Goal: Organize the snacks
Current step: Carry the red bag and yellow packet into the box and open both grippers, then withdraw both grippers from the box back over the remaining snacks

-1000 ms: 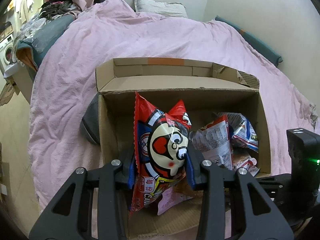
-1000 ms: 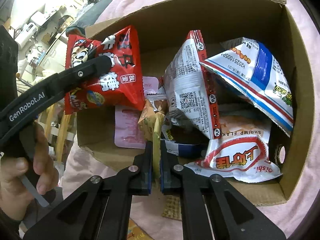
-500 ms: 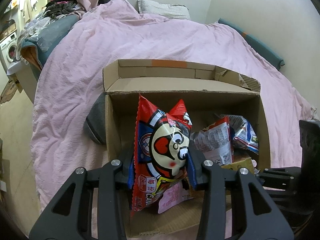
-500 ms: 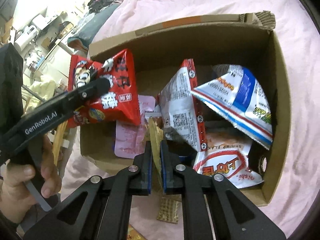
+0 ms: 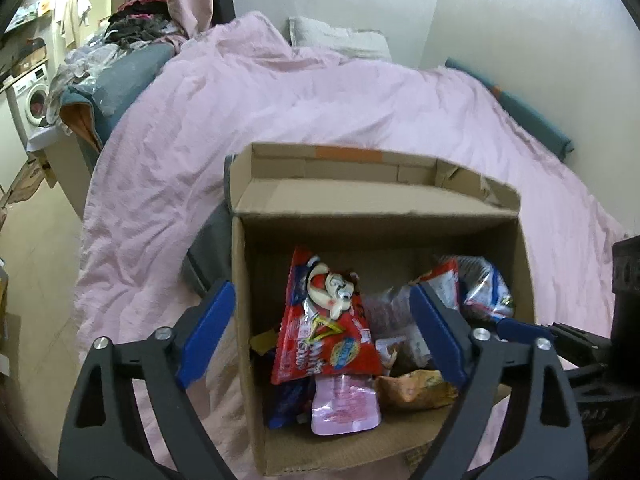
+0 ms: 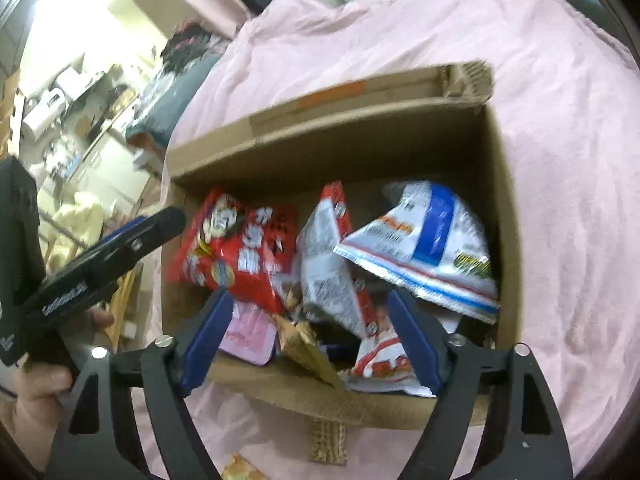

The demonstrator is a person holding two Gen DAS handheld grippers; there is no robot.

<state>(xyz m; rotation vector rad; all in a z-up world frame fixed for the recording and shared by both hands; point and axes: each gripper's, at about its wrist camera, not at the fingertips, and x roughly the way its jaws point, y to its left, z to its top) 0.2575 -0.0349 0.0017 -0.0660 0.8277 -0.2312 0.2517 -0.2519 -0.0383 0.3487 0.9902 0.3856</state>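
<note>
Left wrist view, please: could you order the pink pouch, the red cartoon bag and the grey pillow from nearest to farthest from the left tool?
1. Pink pouch, at the box's near end.
2. Red cartoon bag, mid-box.
3. Grey pillow, at the bed's far end.
</note>
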